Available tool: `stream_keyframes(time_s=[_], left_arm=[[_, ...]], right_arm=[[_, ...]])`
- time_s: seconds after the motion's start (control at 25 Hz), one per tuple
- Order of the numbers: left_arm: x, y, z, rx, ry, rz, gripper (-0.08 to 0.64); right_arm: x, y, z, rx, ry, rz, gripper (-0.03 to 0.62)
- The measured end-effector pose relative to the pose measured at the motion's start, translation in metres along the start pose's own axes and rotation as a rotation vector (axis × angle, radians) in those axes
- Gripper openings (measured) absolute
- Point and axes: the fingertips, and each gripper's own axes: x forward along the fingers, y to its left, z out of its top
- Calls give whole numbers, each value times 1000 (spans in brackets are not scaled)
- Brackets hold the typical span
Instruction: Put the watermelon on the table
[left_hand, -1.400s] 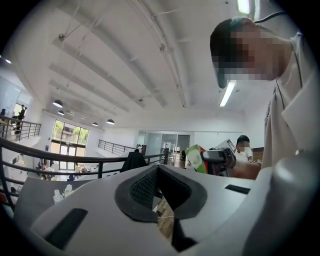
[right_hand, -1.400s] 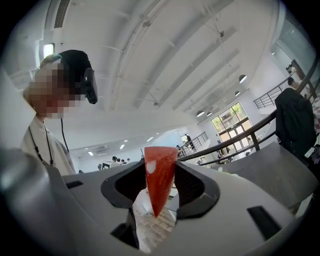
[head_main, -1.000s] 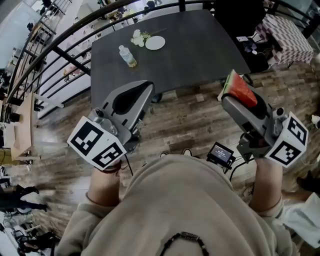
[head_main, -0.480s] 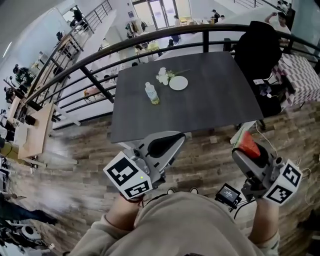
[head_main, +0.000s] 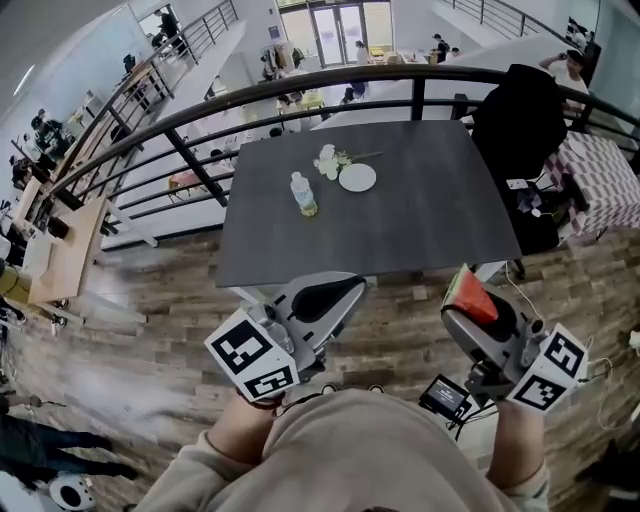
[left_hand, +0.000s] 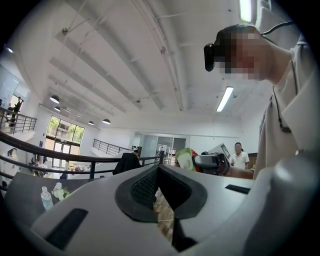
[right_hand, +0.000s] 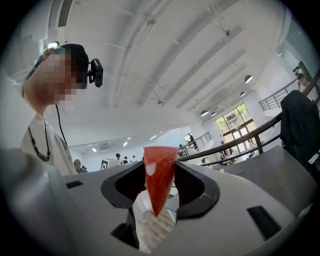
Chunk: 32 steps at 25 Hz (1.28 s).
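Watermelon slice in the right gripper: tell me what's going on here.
A person holds a gripper in each hand and stands just short of a dark table. The right gripper is clamped on a watermelon slice, which is held in the air and not yet on the table. The left gripper is shut and empty. The table carries a water bottle, a white plate and white flowers.
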Motion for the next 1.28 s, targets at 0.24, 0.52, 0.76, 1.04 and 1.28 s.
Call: stream_keyframes(time_s=[0.24,0.52,0.76,1.04,1.28], left_arm=[[12,3,-2,2,11,-6,2],[20,2,-15,-22,34,-4,2],[33,16,-29,-69,41,-19,2],[54,25,-12,-28,34,-87,2],[81,40,-23,-83,60,-156,2]], right_arm=[[-5,-15,2,16,-9,-17,193],[-20,-34,-6,48,-3,-54,193],[-21,-54,-5,54,7,-97,193],[-30,-64,10,23,-26,-161,193],[-37,-83,21,39,-48,-213,193]])
